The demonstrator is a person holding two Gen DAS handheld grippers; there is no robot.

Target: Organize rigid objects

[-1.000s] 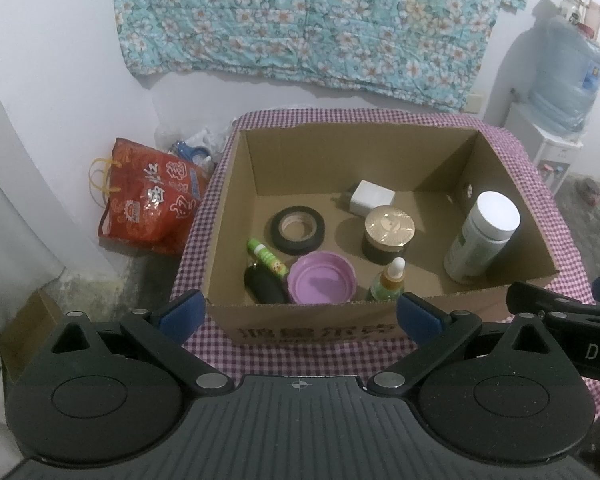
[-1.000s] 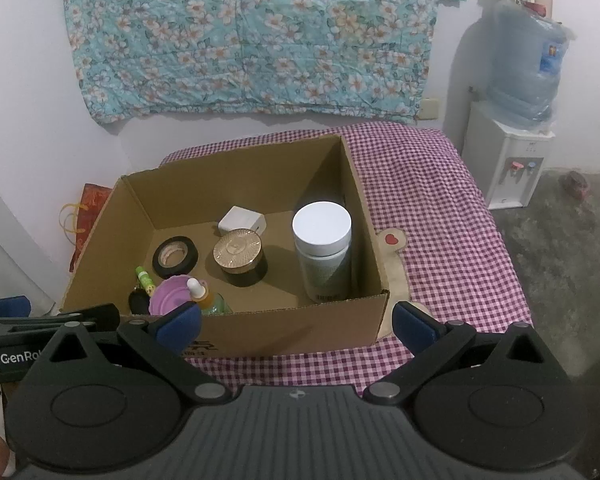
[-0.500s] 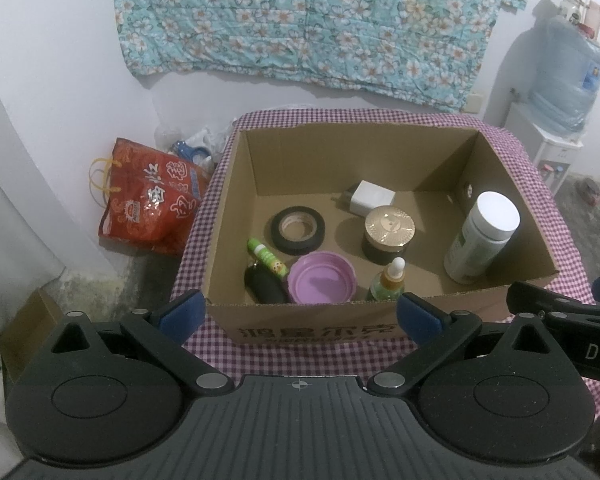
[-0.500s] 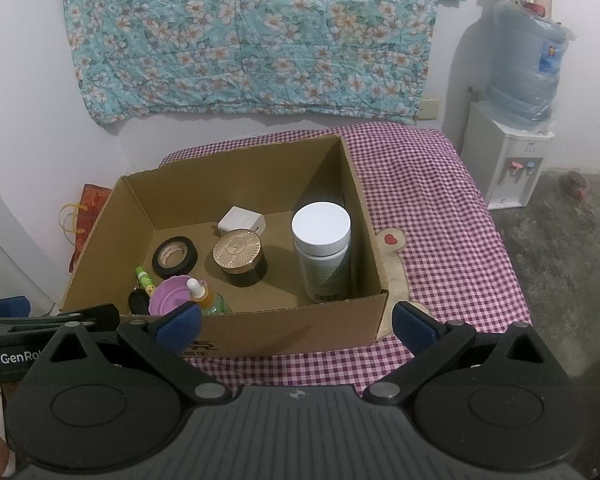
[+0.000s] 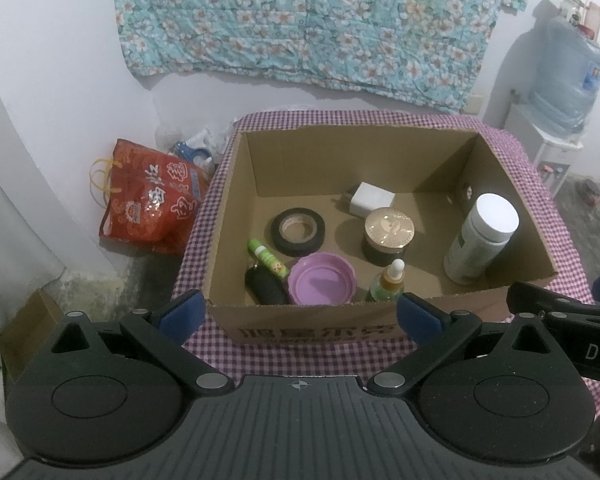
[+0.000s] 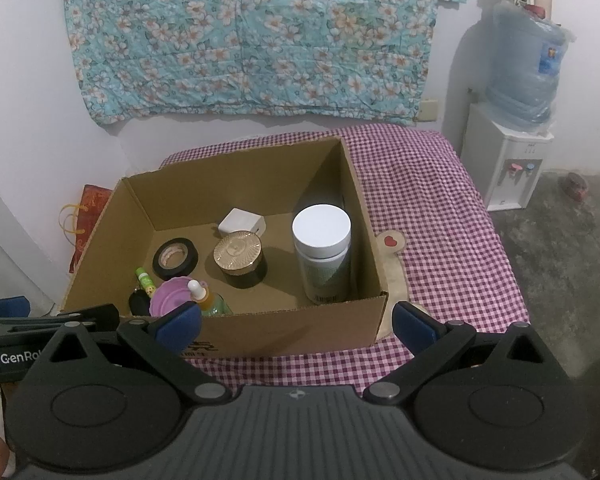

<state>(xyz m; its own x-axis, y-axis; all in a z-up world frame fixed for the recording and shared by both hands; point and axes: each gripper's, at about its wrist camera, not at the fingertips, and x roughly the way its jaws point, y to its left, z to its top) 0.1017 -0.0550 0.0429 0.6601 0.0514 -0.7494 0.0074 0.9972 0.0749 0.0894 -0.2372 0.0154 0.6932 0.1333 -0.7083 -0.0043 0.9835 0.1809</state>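
Observation:
An open cardboard box (image 5: 500, 168) (image 6: 332, 320) stands on a purple checked tablecloth (image 5: 292, 354) (image 6: 428, 216). Inside it are a white-capped bottle (image 5: 482, 238) (image 6: 323, 252), a gold-lidded jar (image 5: 388, 236) (image 6: 238, 252), a black tape roll (image 5: 298, 231) (image 6: 175, 258), a white charger block (image 5: 370, 199) (image 6: 242, 222), a purple lid (image 5: 322, 283) (image 6: 170, 296), a small dropper bottle (image 5: 390, 283) (image 6: 204, 298), a green stick (image 5: 268, 258) (image 6: 146, 280) and a black item (image 5: 264, 288). My left gripper (image 5: 300, 314) and right gripper (image 6: 296, 322) both hover open and empty at the box's near wall.
A red printed bag (image 5: 152, 200) lies on the floor left of the table. A water dispenser (image 6: 512, 128) (image 5: 556, 120) stands at the right by the wall. A floral cloth (image 6: 260, 36) hangs behind. A heart-marked tag (image 6: 390, 242) lies right of the box.

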